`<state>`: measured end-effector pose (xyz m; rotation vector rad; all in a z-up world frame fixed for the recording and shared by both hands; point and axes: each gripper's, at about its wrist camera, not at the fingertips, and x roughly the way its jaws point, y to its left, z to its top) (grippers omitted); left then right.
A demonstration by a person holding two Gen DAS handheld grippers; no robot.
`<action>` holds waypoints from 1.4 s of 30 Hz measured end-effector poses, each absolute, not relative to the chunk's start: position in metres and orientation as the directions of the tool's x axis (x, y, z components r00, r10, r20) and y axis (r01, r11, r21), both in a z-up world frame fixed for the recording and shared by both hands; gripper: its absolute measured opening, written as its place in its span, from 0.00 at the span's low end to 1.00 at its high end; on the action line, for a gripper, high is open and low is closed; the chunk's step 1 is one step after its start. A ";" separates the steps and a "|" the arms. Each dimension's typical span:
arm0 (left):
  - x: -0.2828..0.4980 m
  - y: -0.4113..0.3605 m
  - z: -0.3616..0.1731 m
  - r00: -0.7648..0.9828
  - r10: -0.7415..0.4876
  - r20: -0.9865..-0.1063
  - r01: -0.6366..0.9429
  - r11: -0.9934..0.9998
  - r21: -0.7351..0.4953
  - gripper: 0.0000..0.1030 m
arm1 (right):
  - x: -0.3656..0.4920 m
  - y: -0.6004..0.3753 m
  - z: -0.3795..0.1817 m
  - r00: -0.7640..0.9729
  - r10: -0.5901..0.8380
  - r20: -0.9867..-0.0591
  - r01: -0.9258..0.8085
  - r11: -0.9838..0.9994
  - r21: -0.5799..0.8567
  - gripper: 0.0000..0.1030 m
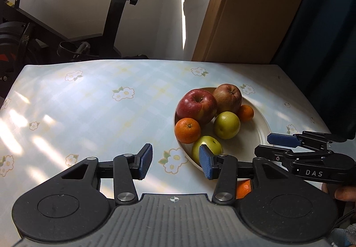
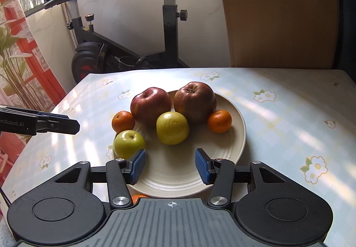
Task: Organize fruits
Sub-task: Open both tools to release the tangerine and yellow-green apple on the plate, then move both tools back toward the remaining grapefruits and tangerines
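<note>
A cream plate [image 2: 224, 158] [image 1: 255, 135] holds two red apples [image 2: 150, 106] [image 2: 195, 102], two green apples [image 2: 172, 127] [image 2: 129, 144] and two tangerines [image 2: 123, 121] [image 2: 219, 121]. Another tangerine [image 2: 138, 197] [image 1: 243, 189] lies on the table at the plate's near edge, mostly hidden by the gripper bodies. My right gripper [image 2: 170, 166] is open and empty over the plate's near part. My left gripper [image 1: 175, 163] is open and empty over the table at the plate's left edge. The right gripper also shows in the left wrist view [image 1: 282, 144].
The table has a pale blue flowered cloth [image 2: 289, 113]. An exercise bike [image 2: 124, 46] stands behind the table at the left. A wooden panel [image 2: 278, 13] stands behind at the right.
</note>
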<state>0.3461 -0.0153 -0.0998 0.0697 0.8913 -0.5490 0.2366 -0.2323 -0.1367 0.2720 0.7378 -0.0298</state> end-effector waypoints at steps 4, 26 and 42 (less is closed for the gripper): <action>0.332 -0.008 -0.100 0.493 -0.426 -0.759 0.490 0.856 -0.163 0.47 | 0.225 -0.222 -0.138 0.740 0.073 -0.669 0.118 0.964 0.236 0.45; 0.299 0.041 -0.126 0.498 -0.423 -0.757 0.412 0.883 -0.222 0.47 | 0.205 -0.165 -0.136 0.686 0.138 -0.715 -0.014 0.984 0.177 0.45; 0.286 0.079 -0.145 0.486 -0.426 -0.763 0.357 0.894 -0.272 0.47 | 0.211 -0.110 -0.125 0.565 0.236 -0.791 -0.331 0.942 0.044 0.49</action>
